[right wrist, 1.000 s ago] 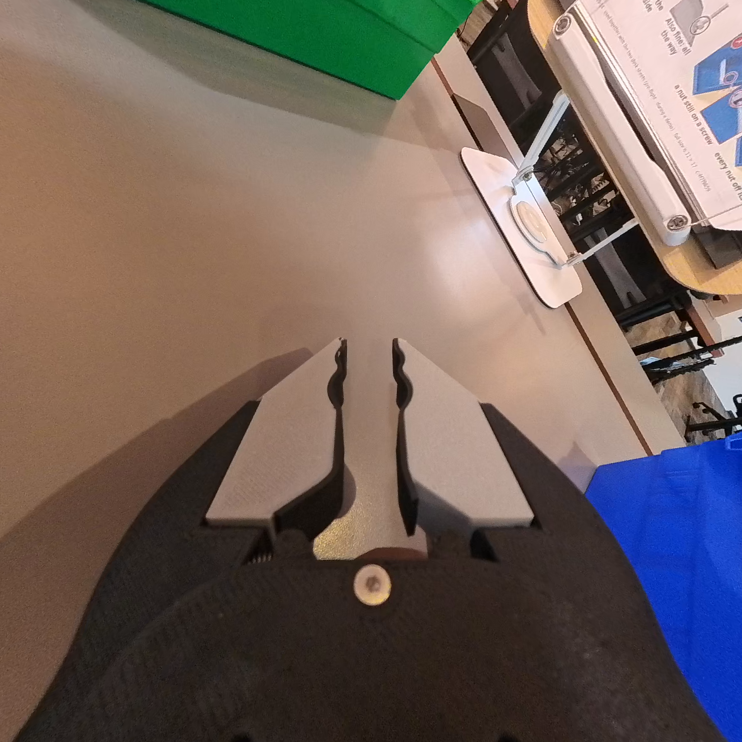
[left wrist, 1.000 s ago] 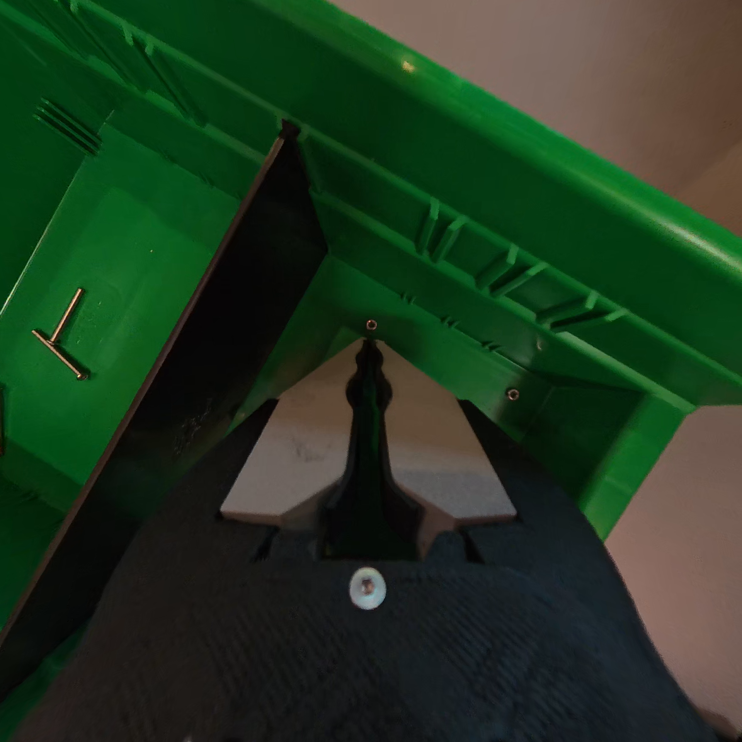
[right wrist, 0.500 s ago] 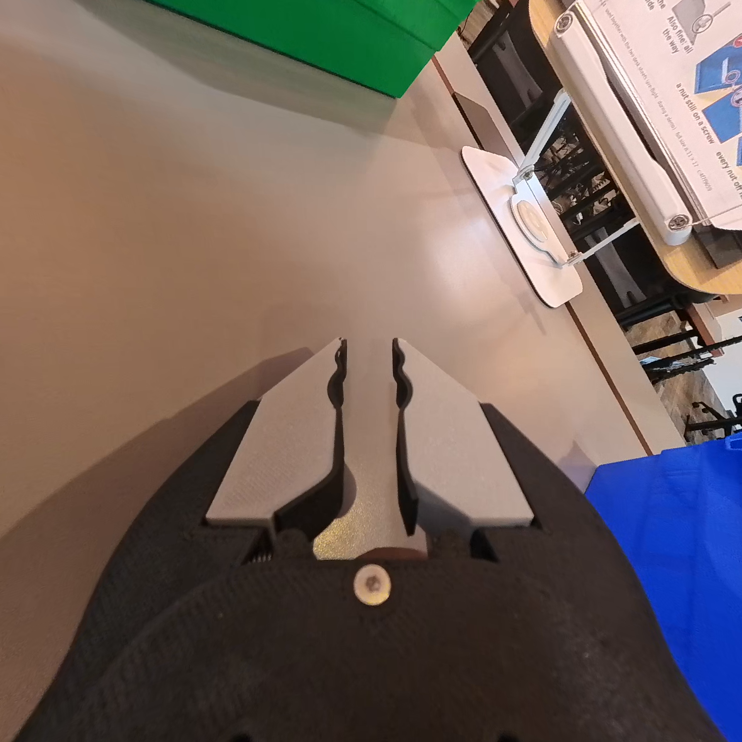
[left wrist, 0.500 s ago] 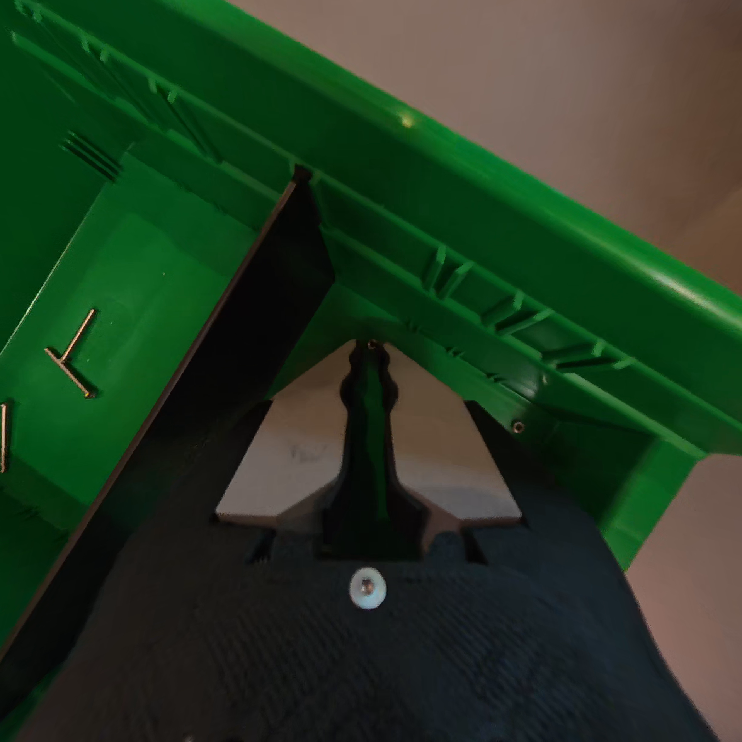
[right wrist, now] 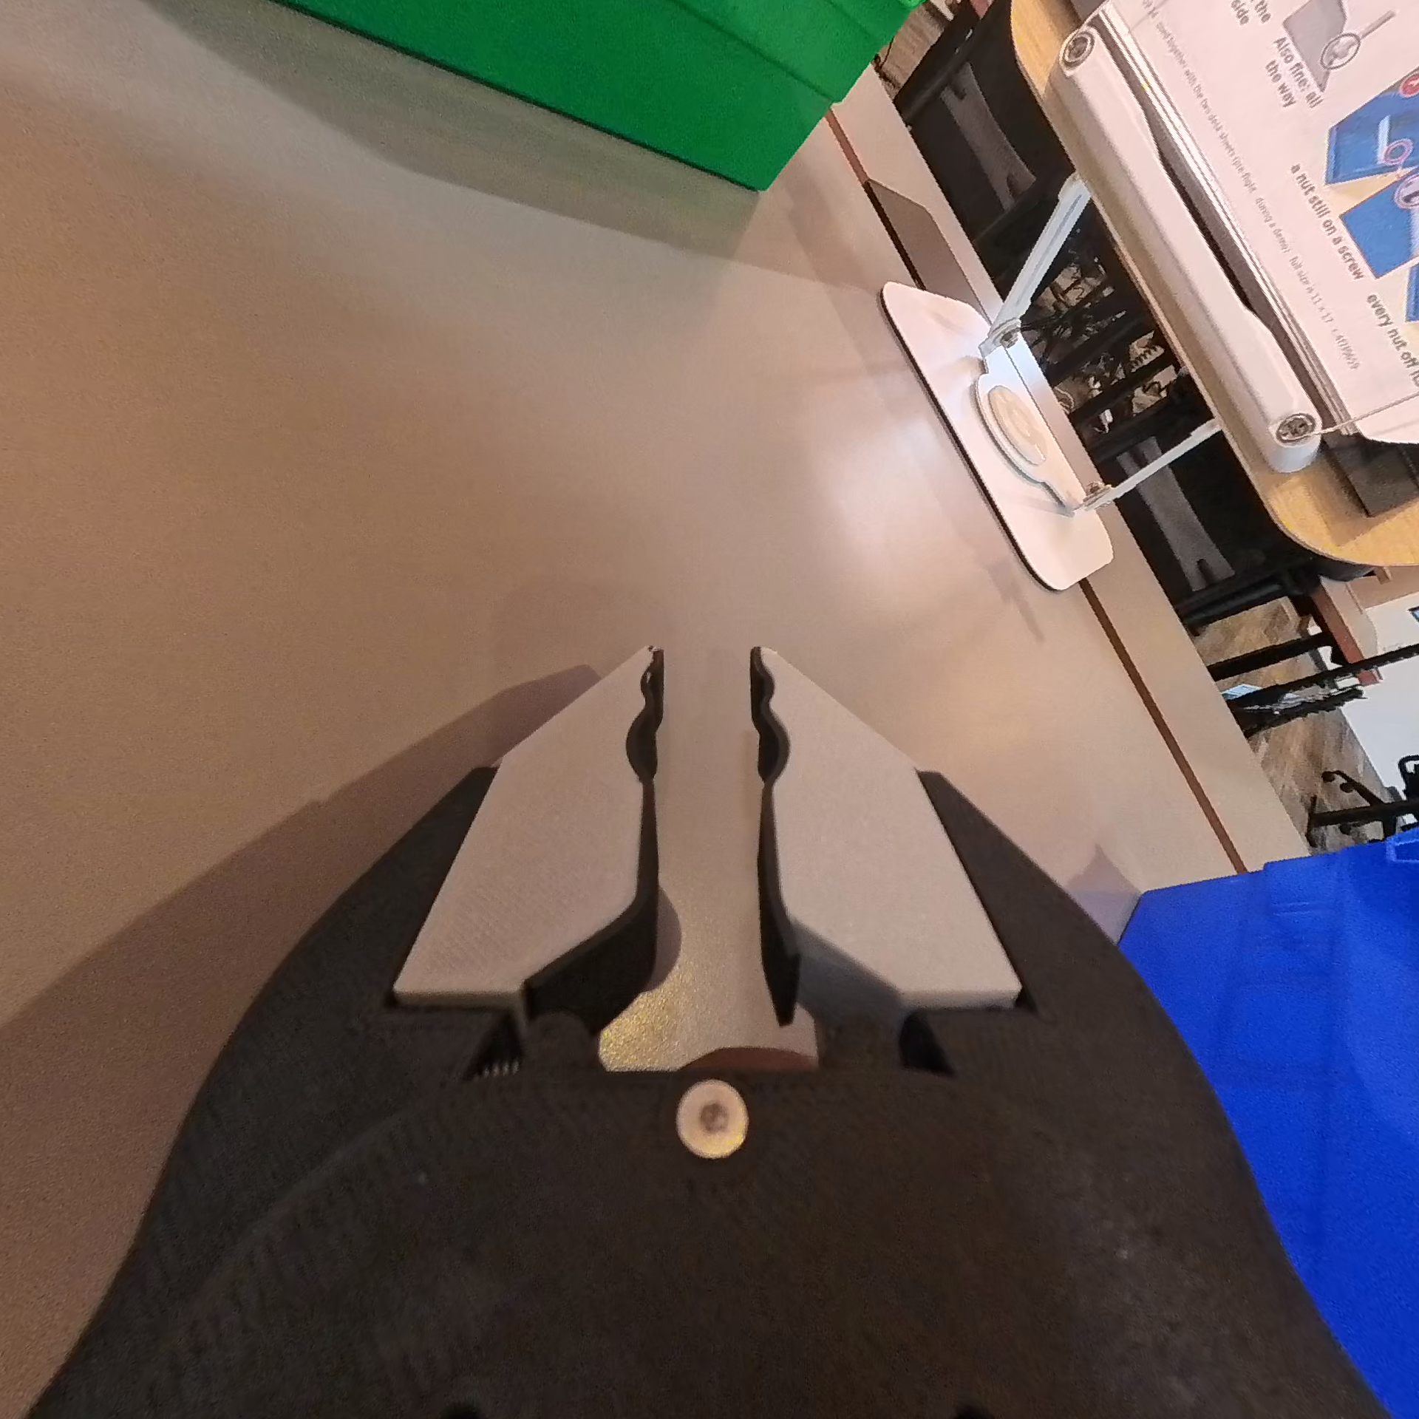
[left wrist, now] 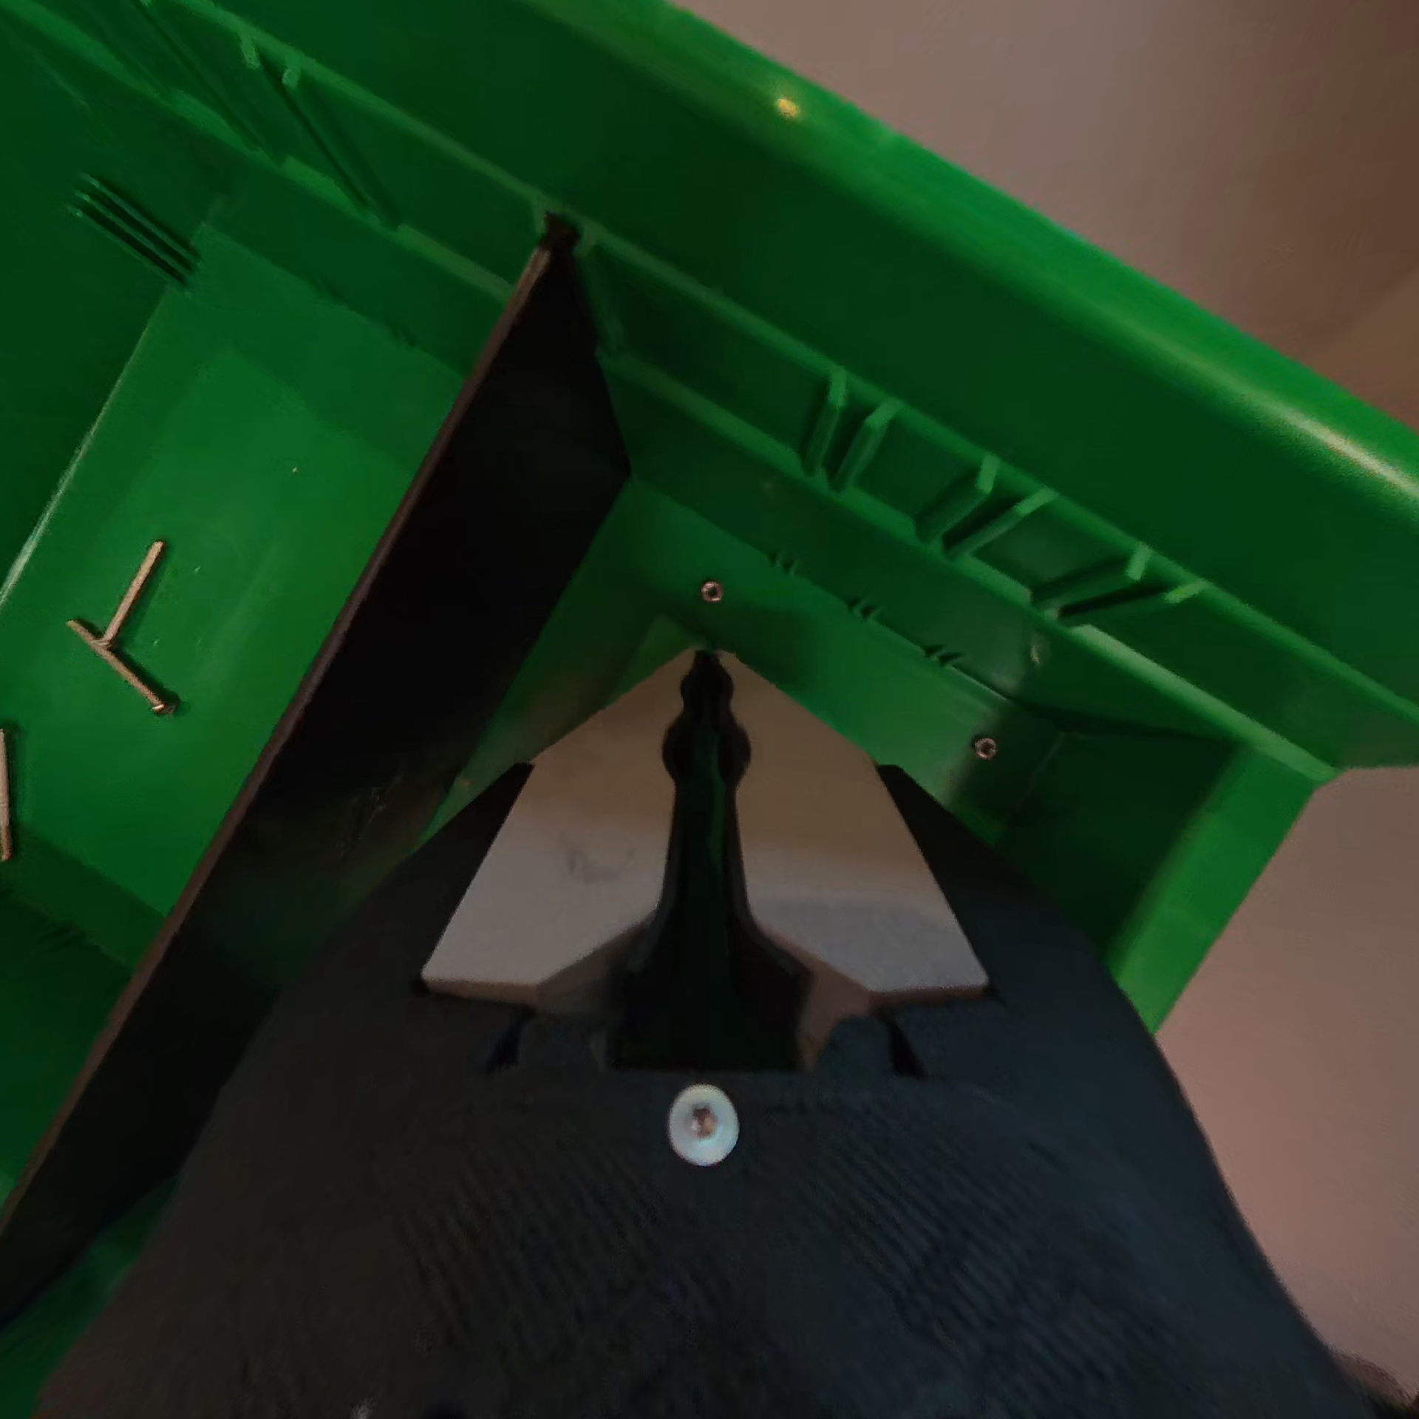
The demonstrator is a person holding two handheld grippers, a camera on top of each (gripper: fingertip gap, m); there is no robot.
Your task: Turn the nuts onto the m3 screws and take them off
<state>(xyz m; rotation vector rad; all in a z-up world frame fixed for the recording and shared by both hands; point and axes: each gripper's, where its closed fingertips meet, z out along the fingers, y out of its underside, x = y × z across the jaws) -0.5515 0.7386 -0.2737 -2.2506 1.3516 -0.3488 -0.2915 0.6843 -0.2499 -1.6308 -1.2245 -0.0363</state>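
Observation:
In the left wrist view my left gripper (left wrist: pixel 706 659) is inside a green bin (left wrist: pixel 921 253), in the compartment to the right of a black divider (left wrist: pixel 430 691). Its jaws meet at the tips and nothing shows between them. A small nut (left wrist: pixel 712 590) lies on the bin floor just ahead of the tips, apart from them. A second nut (left wrist: pixel 984 746) lies to the right near the corner. Thin screws (left wrist: pixel 123 637) lie in the compartment left of the divider. My right gripper (right wrist: pixel 702 653) is open and empty, above the bare beige table (right wrist: pixel 345 422).
In the right wrist view the green bin (right wrist: pixel 614 69) stands at the far end of the table. A blue bin (right wrist: pixel 1305 1113) is close on the right. A white stand (right wrist: pixel 998 445) with a printed sheet sits at the table's right edge. My hands' fingertips stand some 25 cm from each other.
Half a second ago the left gripper's tips were right at the first nut. Now they have drawn back and the nut lies clear ahead. The right gripper has not moved.

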